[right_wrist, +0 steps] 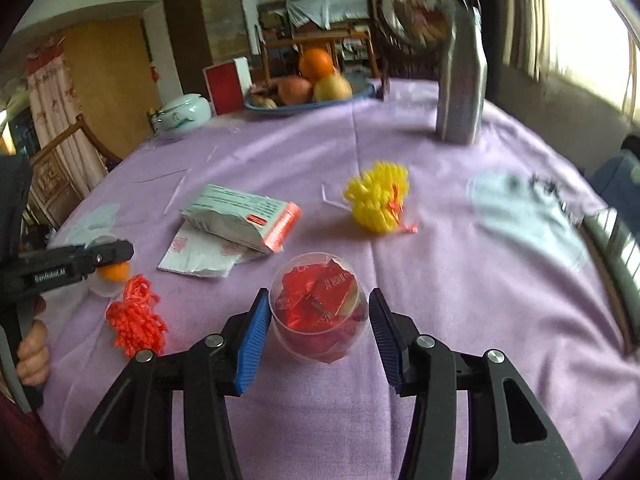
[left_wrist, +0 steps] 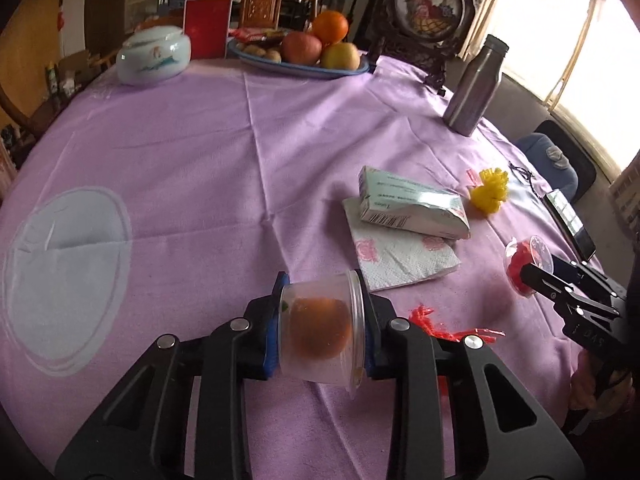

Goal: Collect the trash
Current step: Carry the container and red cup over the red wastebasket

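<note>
Table (left_wrist: pixel 200 152): round, covered by a lilac cloth with fold creases and pale circular prints.

Nearest, left gripper (left_wrist: pixel 322 332): its blue-padded fingers are clamped on a clear plastic cup (left_wrist: pixel 320 340) lying on its side, an orange lump inside. Just right of it, a red net scrap (right_wrist: pixel 138 322) lies on the cloth.

Right gripper (right_wrist: pixel 318 320): fingers stand around an upright clear cup of red wrappers (right_wrist: pixel 318 308), a small gap showing on each side; whether the pads touch it I cannot tell. A hand (right_wrist: pixel 34 354) holds the left gripper's handle at the near edge.

Mid-table: a flattened carton (left_wrist: pixel 412 208) rests on a printed paper napkin (left_wrist: pixel 400 258). A yellow net bundle (right_wrist: pixel 376 198) lies apart to the right, well inside the edge. A phone (left_wrist: pixel 568 222) lies by the right rim.

Further: a steel bottle (left_wrist: pixel 474 88) stands upright near the right edge. The table centre and left half are open cloth.

Far edge: a white lidded jar (left_wrist: pixel 154 56), a red box (left_wrist: pixel 208 26), a blue fruit plate (left_wrist: pixel 304 66).

Beyond: a framed round picture (left_wrist: pixel 428 4), wooden furniture, and a bright curtained window (left_wrist: pixel 560 32) on the right.
</note>
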Demonstrator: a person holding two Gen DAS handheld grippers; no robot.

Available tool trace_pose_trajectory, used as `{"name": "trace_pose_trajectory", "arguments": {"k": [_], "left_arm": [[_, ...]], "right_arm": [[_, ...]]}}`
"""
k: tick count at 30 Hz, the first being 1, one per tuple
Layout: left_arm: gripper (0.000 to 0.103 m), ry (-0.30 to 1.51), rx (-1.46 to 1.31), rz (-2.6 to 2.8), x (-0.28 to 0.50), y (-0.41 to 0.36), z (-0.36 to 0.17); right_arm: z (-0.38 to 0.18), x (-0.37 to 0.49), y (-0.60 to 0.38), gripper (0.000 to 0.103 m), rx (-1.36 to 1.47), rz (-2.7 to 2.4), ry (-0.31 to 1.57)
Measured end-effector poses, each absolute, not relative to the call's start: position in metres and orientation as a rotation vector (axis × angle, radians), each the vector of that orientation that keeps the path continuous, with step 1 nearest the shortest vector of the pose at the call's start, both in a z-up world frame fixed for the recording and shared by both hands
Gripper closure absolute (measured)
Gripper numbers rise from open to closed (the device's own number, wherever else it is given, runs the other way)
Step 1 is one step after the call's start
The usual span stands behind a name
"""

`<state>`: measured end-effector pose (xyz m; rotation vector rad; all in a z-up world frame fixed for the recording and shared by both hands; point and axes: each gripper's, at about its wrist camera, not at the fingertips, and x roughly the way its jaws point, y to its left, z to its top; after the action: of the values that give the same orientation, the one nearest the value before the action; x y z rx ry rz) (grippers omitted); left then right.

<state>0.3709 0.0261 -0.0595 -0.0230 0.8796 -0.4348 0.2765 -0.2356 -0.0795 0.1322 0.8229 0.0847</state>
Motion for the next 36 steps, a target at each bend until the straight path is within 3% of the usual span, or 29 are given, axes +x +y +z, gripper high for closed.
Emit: {"name": "trace_pose_trajectory", "arguments": {"k": [9, 21, 36], "left_arm": [[0.071, 0.853, -0.056, -0.447, 0.367, 0.030, -0.056], [0.071, 0.735, -0.091, -0.428, 0.295, 0.035, -0.040], [0.071, 0.714, -0.003, -0.702, 0.191, -0.088, -0.022]], "right_arm": [[-0.070, 0.264, -0.244, 0.053, 0.168, 0.051, 0.745], [-0.049, 0.161, -0.282, 0.053, 0.237, 0.019, 0.651], [-0.078, 0.012, -0.393, 0.053, 0.316, -0.237, 0.654]]}}
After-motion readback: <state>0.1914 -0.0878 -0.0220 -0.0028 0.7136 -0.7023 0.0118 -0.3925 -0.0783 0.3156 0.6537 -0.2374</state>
